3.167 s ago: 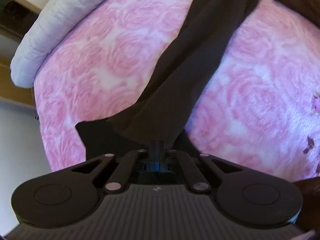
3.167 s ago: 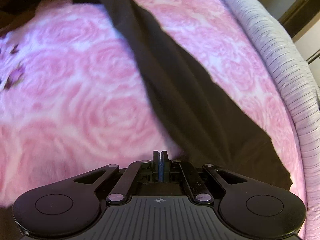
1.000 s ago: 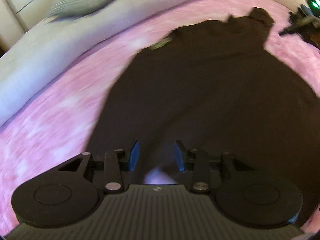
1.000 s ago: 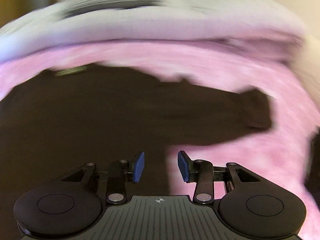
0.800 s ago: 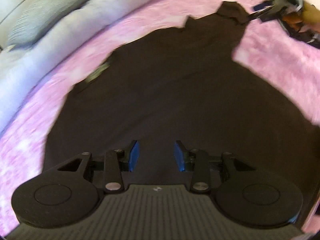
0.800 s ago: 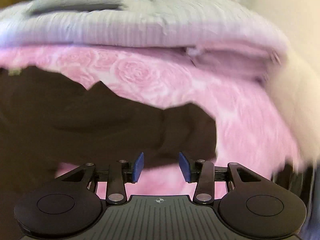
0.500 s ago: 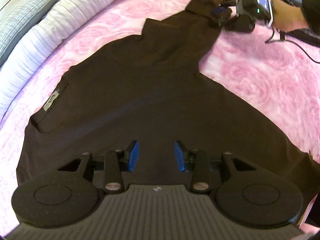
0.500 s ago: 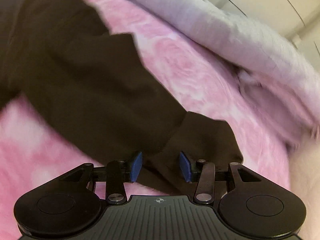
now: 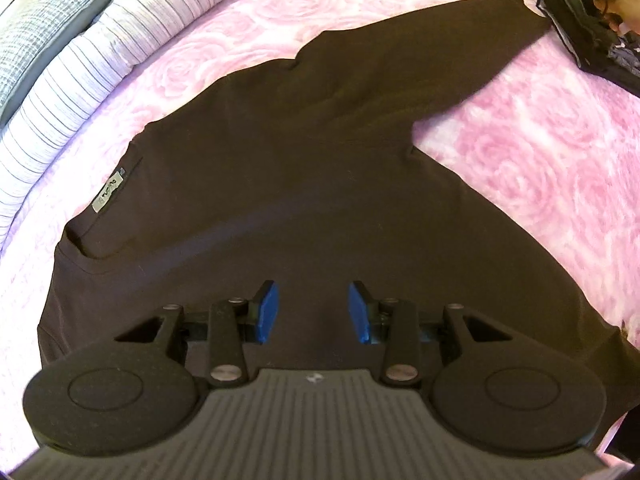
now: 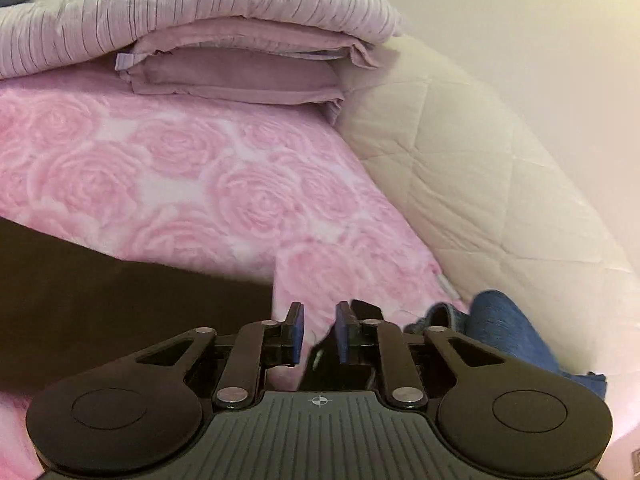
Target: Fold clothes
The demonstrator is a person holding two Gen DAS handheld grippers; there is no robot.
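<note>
Lying flat on the pink bedspread (image 9: pixel 540 152), the dark shirt (image 9: pixel 300 168) was spread out with its collar and label (image 9: pixel 107 192) toward the striped duvet (image 9: pixel 80 68) and one sleeve (image 9: pixel 452 40) stretched long toward the upper right of the left view. The left gripper (image 9: pixel 313 307) hung over the shirt's body, pointing steeply down, jaws parted with nothing between the pads. The sleeve's long axis ran away from that gripper, so its cuff looked closer to the right gripper (image 10: pixel 318 330), which sat just past the cuff end, cloth to its left. Its jaws had just been opening again slightly and stood narrowly apart, gripping nothing; only bedspread showed between them. Blue denim (image 10: pixel 496 328) lay just right of it, near the quilted cushion (image 10: pixel 480 184). No containers were in sight. Folding the sleeve inward looked like the next step, probably for the right hand.
</note>
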